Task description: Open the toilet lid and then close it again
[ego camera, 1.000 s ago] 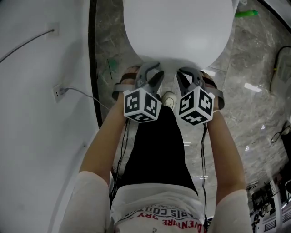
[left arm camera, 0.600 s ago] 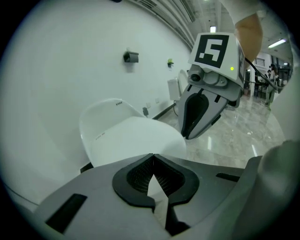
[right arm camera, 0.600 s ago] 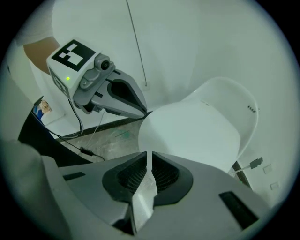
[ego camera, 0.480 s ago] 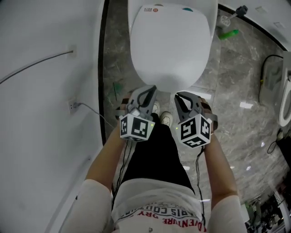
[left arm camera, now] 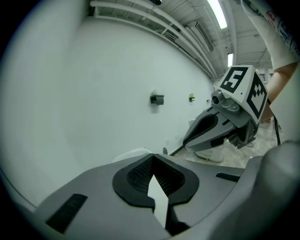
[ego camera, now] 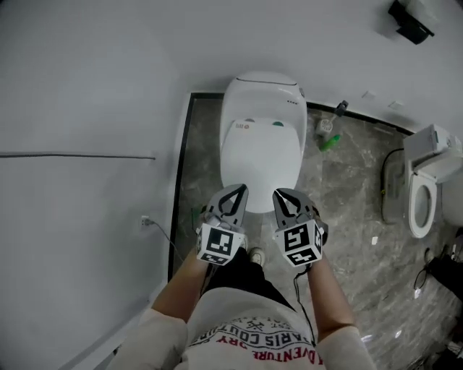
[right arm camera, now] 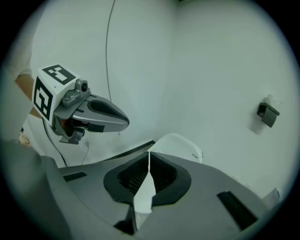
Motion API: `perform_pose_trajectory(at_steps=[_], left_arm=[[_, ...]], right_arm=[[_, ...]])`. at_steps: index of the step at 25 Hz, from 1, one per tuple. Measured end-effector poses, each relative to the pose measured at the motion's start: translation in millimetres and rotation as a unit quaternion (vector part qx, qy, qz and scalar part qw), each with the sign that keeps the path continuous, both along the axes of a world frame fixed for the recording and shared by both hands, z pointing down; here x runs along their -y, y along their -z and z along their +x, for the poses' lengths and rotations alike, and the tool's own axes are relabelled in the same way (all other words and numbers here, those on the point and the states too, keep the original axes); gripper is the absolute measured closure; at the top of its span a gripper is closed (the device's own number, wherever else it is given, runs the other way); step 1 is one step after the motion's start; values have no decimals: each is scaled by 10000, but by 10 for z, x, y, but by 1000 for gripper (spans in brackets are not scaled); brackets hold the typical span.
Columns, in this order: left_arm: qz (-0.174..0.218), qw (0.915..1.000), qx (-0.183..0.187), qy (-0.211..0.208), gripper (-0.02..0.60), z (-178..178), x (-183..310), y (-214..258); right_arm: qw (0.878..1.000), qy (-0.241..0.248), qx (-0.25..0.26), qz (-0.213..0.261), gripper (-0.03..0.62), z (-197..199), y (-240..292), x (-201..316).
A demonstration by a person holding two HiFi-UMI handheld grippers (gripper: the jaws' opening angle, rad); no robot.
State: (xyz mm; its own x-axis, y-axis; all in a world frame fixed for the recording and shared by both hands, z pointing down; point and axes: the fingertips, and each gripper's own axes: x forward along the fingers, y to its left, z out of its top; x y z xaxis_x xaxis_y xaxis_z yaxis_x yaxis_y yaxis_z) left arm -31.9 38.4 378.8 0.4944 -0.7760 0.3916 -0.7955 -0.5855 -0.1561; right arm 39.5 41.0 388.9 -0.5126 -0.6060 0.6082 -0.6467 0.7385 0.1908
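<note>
The white toilet (ego camera: 262,108) stands against the wall with its lid (ego camera: 260,159) lying down flat. Both grippers hang in the air in front of the person, well above the lid's front edge and touching nothing. My left gripper (ego camera: 239,189) is shut with nothing between its pads, its tips meeting (left arm camera: 152,157). My right gripper (ego camera: 278,194) is beside it, also shut and holding nothing (right arm camera: 149,153). Each gripper shows in the other's view: the right gripper (left arm camera: 186,139) and the left gripper (right arm camera: 125,121). The toilet's back part (right arm camera: 180,143) shows past the right jaws.
A white wall runs along the left with a socket and cable (ego camera: 145,220). A second toilet (ego camera: 427,188) stands at the right on the grey marble floor (ego camera: 354,217). A green bottle (ego camera: 329,141) lies near the first toilet. A black fixture (ego camera: 412,22) hangs on the far wall.
Both grippers have risen together away from the lid's front rim, and the toilet now looks much smaller and farther. The left jaws have come together. The lid stays down.
</note>
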Motion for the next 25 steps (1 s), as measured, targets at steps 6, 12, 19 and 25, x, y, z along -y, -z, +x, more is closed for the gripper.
perform_pose_trajectory(at_steps=[6,12,19,25], left_arm=[[304,9965,-625,467,575,-93,-25,1168],[716,9887,-1155,641,574,-167,-71,2113],[1062,9854,-1273,389,574,17,-443,2745],[1261,9794,-1510,445,574,58,-593,2969]], right_arm=[[9958,-509,721,261,572,105,1087,-37],[9866,-855,1140,794,572,281,1925,-119],[9666,-1355,1743,1303,573,503,2543,-390],[9579,-1384,1913,1635,574,558,2813,-508]])
